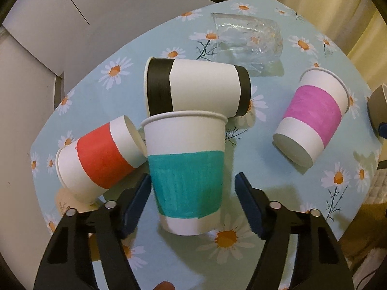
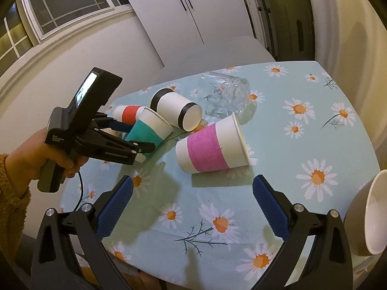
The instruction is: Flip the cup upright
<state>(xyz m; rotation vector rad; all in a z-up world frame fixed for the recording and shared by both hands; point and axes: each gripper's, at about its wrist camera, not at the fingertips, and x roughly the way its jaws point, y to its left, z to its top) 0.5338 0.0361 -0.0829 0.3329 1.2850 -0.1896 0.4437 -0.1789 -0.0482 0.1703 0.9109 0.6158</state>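
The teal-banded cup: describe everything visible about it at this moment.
The teal-banded cup is a white paper cup with a hand-coloured teal band round its middle and a rolled rim. It stands mouth up on the daisy tablecloth, between the fingers of the left gripper, whose jaws are apart with a gap on the right side. In the right wrist view it looks tilted, leaning away from the gripper. The red-banded cup lies against its left side; the black-banded cup lies just behind its rim.

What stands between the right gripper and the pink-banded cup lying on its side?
Nothing visible does. The right gripper is open, and only bare daisy tablecloth lies between it and the pink-banded cup. The other cups lie beyond it, to the left.
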